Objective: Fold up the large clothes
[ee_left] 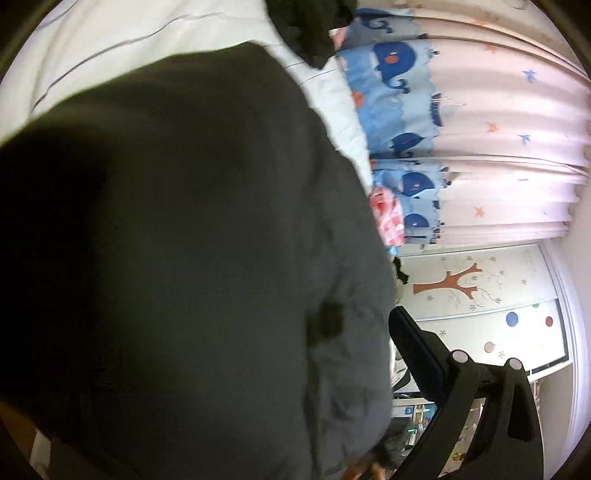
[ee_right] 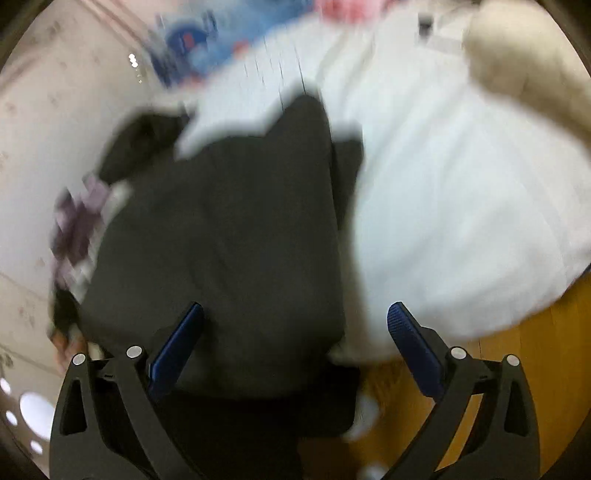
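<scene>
A large dark grey garment (ee_left: 184, 240) hangs close to the lens in the left wrist view and fills most of it. It covers one finger of my left gripper (ee_left: 295, 314). The other finger, with its blue pad (ee_left: 413, 350), stands far out at the lower right, so the jaws are wide apart with no pad pressing on the cloth. In the blurred right wrist view the same garment (ee_right: 229, 240) lies spread on a white bed cover (ee_right: 461, 221). My right gripper (ee_right: 295, 306) hovers open over its near edge, one fingertip above the cloth and one above the bedding.
A whale-print curtain (ee_left: 399, 110) and a wardrobe door with a tree sticker (ee_left: 461, 284) stand beyond the bed. Another dark cloth (ee_left: 310, 29) lies further up the bed. A purple checked cloth (ee_right: 77, 229), a beige pillow (ee_right: 535, 66) and wooden floor (ee_right: 535, 350) border the bed.
</scene>
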`<state>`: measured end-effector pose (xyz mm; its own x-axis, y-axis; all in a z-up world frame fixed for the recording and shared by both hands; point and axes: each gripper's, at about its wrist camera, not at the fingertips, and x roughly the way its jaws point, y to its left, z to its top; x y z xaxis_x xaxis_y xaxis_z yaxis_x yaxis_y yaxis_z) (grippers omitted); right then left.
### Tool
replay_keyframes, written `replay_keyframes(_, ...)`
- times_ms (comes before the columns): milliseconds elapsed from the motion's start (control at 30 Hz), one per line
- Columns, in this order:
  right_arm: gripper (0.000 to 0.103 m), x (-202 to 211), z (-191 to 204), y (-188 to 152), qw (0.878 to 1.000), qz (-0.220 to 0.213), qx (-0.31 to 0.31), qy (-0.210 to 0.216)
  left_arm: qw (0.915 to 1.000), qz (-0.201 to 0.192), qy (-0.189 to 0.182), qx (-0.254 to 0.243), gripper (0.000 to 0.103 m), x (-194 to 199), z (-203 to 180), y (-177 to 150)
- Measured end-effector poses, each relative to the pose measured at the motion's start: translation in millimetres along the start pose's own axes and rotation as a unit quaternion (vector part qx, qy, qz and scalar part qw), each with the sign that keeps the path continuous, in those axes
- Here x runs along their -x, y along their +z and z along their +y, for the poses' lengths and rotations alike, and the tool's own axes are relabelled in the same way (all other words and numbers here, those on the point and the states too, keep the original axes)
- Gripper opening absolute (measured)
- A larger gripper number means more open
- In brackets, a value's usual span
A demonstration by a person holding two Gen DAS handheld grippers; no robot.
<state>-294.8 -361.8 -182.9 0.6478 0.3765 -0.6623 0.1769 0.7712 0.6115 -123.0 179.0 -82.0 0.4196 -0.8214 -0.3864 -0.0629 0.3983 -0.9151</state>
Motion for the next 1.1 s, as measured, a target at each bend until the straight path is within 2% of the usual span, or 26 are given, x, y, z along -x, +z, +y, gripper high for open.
replay_keyframes(67,0.096,-9,-16,-2,0.995,0.003,-0.063,0.082,0.9999,-0.002,-0.012,-0.003,0.088,2,-3,-2)
replay_keyframes(133,0.096,-6,-24,0,0.986,-0.019,-0.104,0.13,0.9998,-0.001,-0.018,-0.001,0.079,3,0,-2)
replay_keyframes(167,0.096,4,-21,1,0.987,-0.046,-0.1,0.116,0.9998,0.002,-0.021,0.006,0.07,4,4,-1)
replay_keyframes(200,0.096,23,-10,4,0.992,-0.09,-0.074,0.044,0.9997,0.005,-0.022,0.012,0.064,4,7,0)
replay_keyframes(233,0.096,39,4,7,0.99,-0.129,-0.048,-0.014,0.9994,0.01,-0.026,0.019,0.062,4,13,1)
replay_keyframes(300,0.096,62,37,19,0.983,-0.18,0.005,-0.039,0.9993,0.016,-0.029,0.015,0.059,4,15,0)
replay_keyframes(367,0.096,64,83,35,0.978,-0.193,0.065,-0.037,0.9994,0.02,-0.026,0.012,0.059,3,16,-1)
replay_keyframes(433,0.096,37,147,60,0.973,-0.164,0.16,-0.04,0.9994,0.022,-0.022,0.017,0.059,1,17,-1)
replay_keyframes(500,0.096,-1,192,77,0.967,-0.129,0.219,-0.036,0.9993,0.017,-0.022,0.024,0.059,8,22,1)
replay_keyframes(600,0.096,-65,232,79,0.949,-0.108,0.286,-0.073,0.9995,0.006,-0.017,0.025,0.06,10,21,-1)
replay_keyframes(667,0.096,-140,247,71,0.938,-0.018,0.321,-0.129,0.9995,0.0,-0.015,0.029,0.06,8,20,-4)
replay_keyframes(700,0.097,-157,246,65,0.934,0.006,0.329,-0.141,0.9995,0.0,-0.014,0.027,0.061,6,19,-5)
replay_keyframes(733,0.097,-158,250,64,0.932,0.013,0.332,-0.147,0.9997,0.003,-0.014,0.021,0.061,9,19,-11)
replay_keyframes(767,0.096,-148,251,65,0.936,0.011,0.324,-0.14,0.9999,0.002,-0.008,0.014,0.061,11,17,-16)
replay_keyframes(833,0.096,-117,261,73,0.945,-0.045,0.306,-0.105,1.0,0.007,-0.004,0.003,0.061,15,15,-16)
replay_keyframes(900,0.096,-97,275,88,0.935,-0.112,0.308,-0.132,0.9999,0.01,0.002,0.0,0.061,15,14,-15)
replay_keyframes(933,0.096,-99,277,98,0.931,-0.125,0.308,-0.148,0.9999,0.01,0.002,0.003,0.061,15,15,-15)
replay_keyframes(1000,0.096,-121,278,119,0.928,-0.114,0.303,-0.182,1.0,0.008,0.0,0.006,0.061,14,16,-14)
replay_keyframes(1033,0.096,-151,274,128,0.923,-0.086,0.309,-0.213,1.0,0.004,0.001,0.006,0.061,14,16,-14)
replay_keyframes(1067,0.096,-194,263,128,0.915,-0.027,0.322,-0.24,1.0,0.002,0.001,0.007,0.061,16,19,-16)
replay_keyframes(1100,0.096,-211,254,127,0.92,0.001,0.318,-0.229,1.0,0.001,0.0,0.008,0.061,15,20,-17)
